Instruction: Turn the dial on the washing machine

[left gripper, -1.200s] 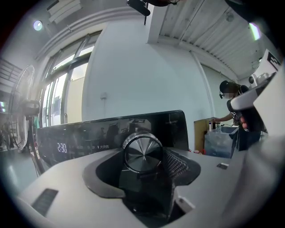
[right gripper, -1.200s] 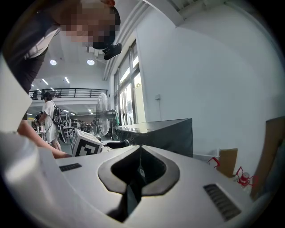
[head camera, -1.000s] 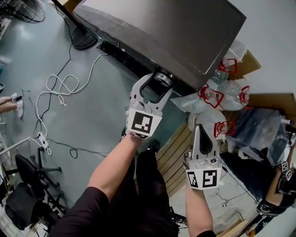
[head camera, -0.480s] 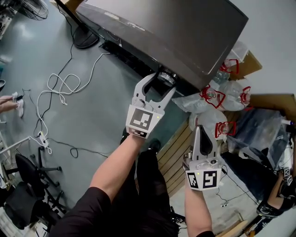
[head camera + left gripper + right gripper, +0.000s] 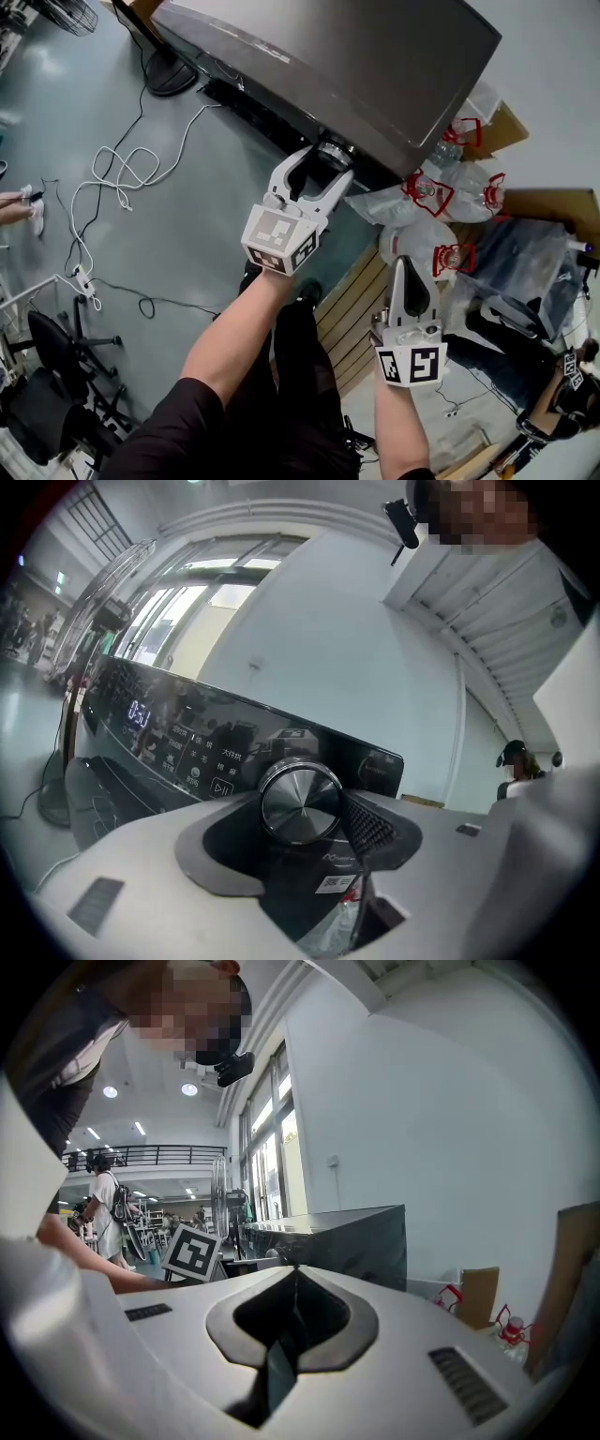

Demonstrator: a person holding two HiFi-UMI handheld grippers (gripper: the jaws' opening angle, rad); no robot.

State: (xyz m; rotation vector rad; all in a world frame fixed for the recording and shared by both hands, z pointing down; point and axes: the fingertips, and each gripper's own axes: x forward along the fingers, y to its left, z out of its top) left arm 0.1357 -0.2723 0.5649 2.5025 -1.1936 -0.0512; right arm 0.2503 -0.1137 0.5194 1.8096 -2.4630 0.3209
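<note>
The left tool (image 5: 326, 161) has rolled about the line it points along, its jaws closed round the dial (image 5: 330, 150). Its marker cube (image 5: 278, 239), which a second ago turned one flat face to the head camera, now sits cornerwise and shows two marker faces, one newly visible on its right.

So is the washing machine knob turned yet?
Done: the left claw grips the dial on the washing machine. In hand: that claw has rolled since a moment ago, so turning has begun. Left: finishing the turn and letting go. The right claw waits shut, empty.
</note>
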